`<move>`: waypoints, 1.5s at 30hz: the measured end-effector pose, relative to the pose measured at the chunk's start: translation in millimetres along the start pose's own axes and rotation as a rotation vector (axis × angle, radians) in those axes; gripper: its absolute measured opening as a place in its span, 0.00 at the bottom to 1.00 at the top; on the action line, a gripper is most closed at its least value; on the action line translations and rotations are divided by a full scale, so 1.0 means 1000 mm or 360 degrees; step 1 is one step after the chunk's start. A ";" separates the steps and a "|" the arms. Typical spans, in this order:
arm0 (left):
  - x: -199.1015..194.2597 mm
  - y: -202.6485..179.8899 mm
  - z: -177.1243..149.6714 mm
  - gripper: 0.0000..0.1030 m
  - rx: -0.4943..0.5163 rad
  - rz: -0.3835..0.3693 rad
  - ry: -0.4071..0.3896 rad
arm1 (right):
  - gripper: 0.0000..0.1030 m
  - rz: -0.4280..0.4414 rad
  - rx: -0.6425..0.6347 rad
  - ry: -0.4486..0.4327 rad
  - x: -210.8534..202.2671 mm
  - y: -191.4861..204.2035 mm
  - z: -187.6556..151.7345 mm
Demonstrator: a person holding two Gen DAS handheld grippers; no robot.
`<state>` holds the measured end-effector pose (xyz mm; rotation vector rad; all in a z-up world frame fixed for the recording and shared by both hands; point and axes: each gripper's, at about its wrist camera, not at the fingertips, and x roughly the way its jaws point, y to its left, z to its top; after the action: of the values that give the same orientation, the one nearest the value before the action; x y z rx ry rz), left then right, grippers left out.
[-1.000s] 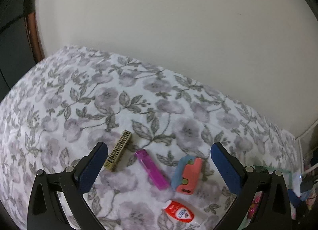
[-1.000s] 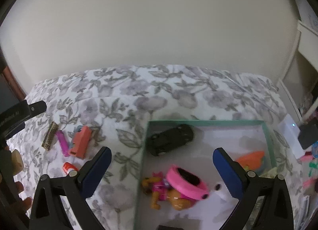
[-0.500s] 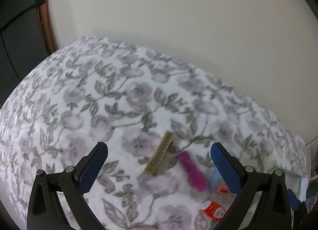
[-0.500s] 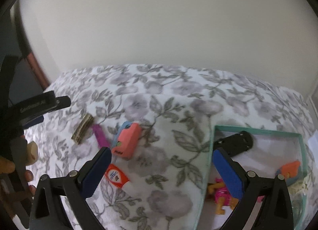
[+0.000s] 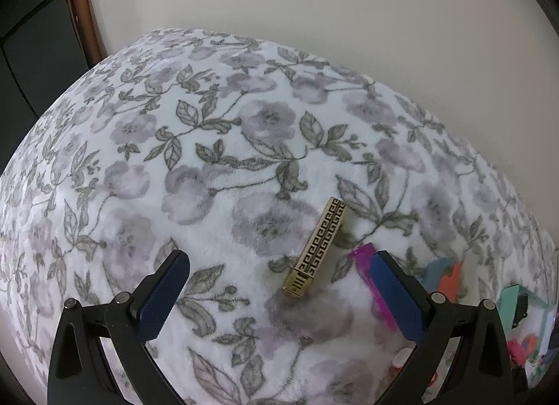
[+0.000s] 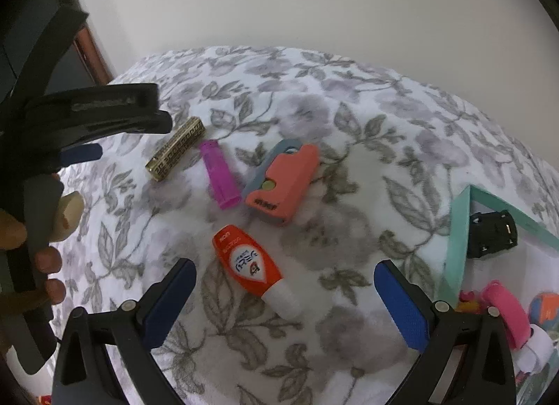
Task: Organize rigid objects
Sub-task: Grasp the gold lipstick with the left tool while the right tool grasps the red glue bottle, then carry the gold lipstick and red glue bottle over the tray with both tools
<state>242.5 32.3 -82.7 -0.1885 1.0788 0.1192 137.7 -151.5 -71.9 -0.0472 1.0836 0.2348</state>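
Right wrist view: four loose items lie on the floral blanket (image 6: 349, 132), and the nearest, an orange-and-white glue bottle (image 6: 253, 267), sits between the spread fingers of the right gripper (image 6: 284, 296), which holds nothing. Beyond it lie a coral and grey pocket cutter (image 6: 284, 183), a magenta lighter (image 6: 220, 174) and a gold patterned lighter (image 6: 176, 153). To the right is the teal-rimmed box (image 6: 457, 237), already holding a black toy car (image 6: 491, 233) and other toys.

The left gripper (image 5: 279, 291) is also wide open and empty, with the gold patterned lighter (image 5: 318, 247) lying between its fingers and nearer the right one.

The likely step is a pick for the box. The bottle lies slanted, so the right gripper should turn to close across its flat orange body, not the tapered white cap, and press down gently because the blanket is soft.

In the left view the magenta lighter (image 5: 374, 282) is partly behind a finger, and the things past it are blurred. The box's far side and its contents at the frame edge are cut off. The cutter's print is unreadable.
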 end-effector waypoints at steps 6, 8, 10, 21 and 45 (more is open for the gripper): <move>0.017 0.001 0.000 1.00 0.0018 -0.0033 0.0062 | 1.00 -0.0052 -0.0014 0.0053 0.010 -0.003 -0.003; 0.022 -0.002 0.000 0.99 0.0040 -0.0040 0.0069 | 0.97 -0.0087 -0.0032 0.0049 0.012 -0.003 -0.003; 0.027 -0.005 0.000 0.96 0.0062 -0.0046 0.0075 | 0.91 -0.0108 -0.0043 0.0049 0.012 -0.002 -0.004; 0.034 -0.008 -0.003 0.50 0.0068 -0.0027 0.0072 | 0.60 -0.0053 -0.0026 0.0008 0.008 0.000 0.002; 0.031 -0.013 -0.008 0.15 0.0087 -0.0035 0.0022 | 0.28 0.0047 -0.0011 0.0058 0.018 0.012 -0.002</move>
<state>252.3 18.4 -112.7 -0.1522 1.0921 0.0691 140.9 -136.9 -87.7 -0.0415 1.1203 0.2651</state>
